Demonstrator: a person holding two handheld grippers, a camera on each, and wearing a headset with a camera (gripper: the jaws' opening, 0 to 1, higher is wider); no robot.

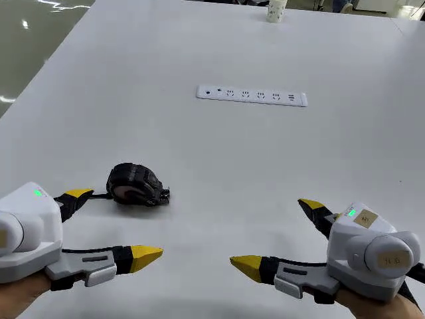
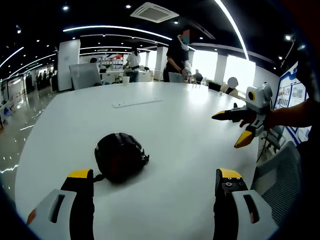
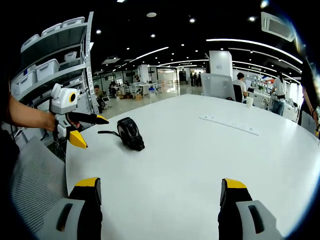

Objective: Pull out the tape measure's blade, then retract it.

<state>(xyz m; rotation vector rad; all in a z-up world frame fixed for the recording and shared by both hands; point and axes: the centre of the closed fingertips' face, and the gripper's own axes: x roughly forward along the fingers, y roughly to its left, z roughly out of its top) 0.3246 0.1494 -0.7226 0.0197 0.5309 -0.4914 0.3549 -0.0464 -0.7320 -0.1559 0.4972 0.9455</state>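
A black tape measure point(image 1: 135, 185) lies on the white table point(image 1: 219, 146), its blade tucked in and a thin wrist strap trailing to its left. My left gripper point(image 1: 114, 226) hovers open just in front of it, one yellow-tipped finger close to the strap. In the left gripper view the tape measure point(image 2: 120, 155) rests just ahead of the left jaw, nothing gripped. My right gripper point(image 1: 280, 232) is open at the lower right, well apart from the tape measure point(image 3: 131, 133), which sits far off to the left in the right gripper view.
A white power strip point(image 1: 252, 95) lies mid-table beyond the tape measure. A paper cup point(image 1: 276, 10) stands at the far edge. Several people stand around desks in the background office; shelving with bins point(image 3: 52, 65) is behind the left hand.
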